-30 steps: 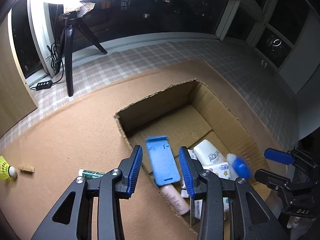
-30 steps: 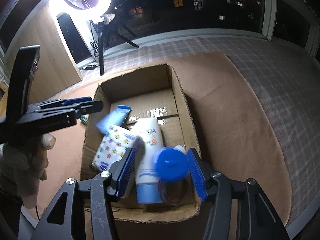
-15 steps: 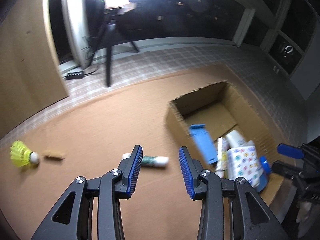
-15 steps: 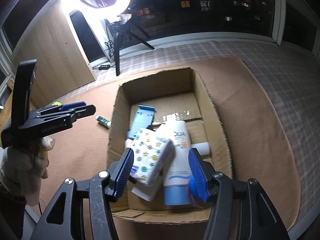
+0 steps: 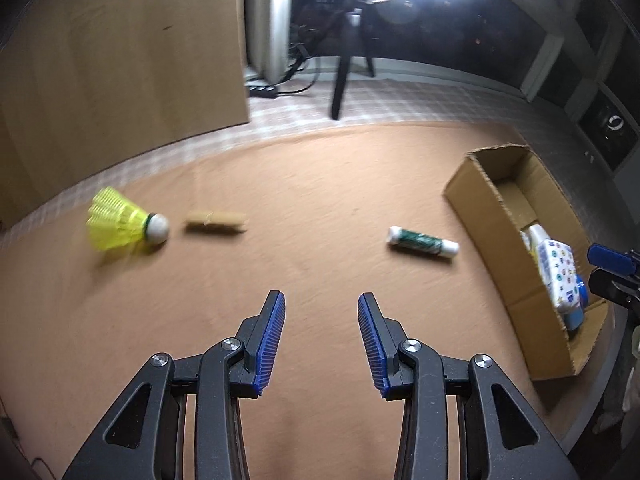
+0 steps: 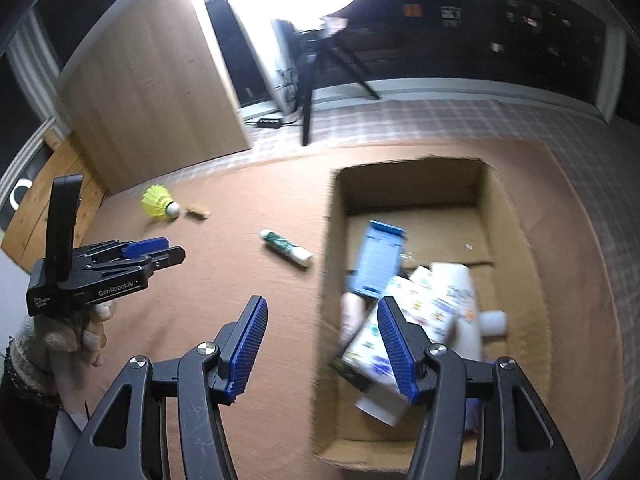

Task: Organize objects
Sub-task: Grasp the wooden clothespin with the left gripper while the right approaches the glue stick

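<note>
- Blue-padded left claw (image 5: 321, 338) is part open, holding nothing; right claw (image 6: 322, 350) too, hanging empty at the box's near edge.
- Green tube (image 5: 422, 239) lies ahead-right of the left claw, beside the cardboard box (image 5: 486, 216).
- I'd widen up and straddle it crosswise.

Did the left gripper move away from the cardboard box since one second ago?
Yes. The left gripper has swung left, away from the cardboard box, and is now over the open mat.
</note>
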Available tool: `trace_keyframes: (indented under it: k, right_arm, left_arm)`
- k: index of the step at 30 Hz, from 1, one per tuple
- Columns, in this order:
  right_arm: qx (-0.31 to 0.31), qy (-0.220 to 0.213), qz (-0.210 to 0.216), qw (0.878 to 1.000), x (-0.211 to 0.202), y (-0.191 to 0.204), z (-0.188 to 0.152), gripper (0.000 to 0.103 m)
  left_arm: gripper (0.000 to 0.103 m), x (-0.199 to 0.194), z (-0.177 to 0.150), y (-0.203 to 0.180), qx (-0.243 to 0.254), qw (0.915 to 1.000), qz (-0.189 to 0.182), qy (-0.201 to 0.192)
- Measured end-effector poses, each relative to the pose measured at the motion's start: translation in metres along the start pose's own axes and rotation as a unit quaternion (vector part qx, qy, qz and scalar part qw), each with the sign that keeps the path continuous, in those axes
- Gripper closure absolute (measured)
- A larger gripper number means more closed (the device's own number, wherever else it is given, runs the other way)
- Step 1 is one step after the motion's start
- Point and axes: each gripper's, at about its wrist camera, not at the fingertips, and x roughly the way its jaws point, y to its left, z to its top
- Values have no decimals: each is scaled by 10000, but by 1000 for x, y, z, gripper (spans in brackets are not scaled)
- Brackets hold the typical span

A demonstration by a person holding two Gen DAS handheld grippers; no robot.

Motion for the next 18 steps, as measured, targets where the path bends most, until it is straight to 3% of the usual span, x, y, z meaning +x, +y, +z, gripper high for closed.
trace_keyframes:
  k: [9,18]
  right_arm:
    - [-276,330,211,9989,40,35,28,50]
    - [-484,580,262,9968,72,54,52,50]
  left_arm:
    - [61,-2,21,50,-367,9992,151,-69]
    - [58,17,52,74,-562,9983,125,8]
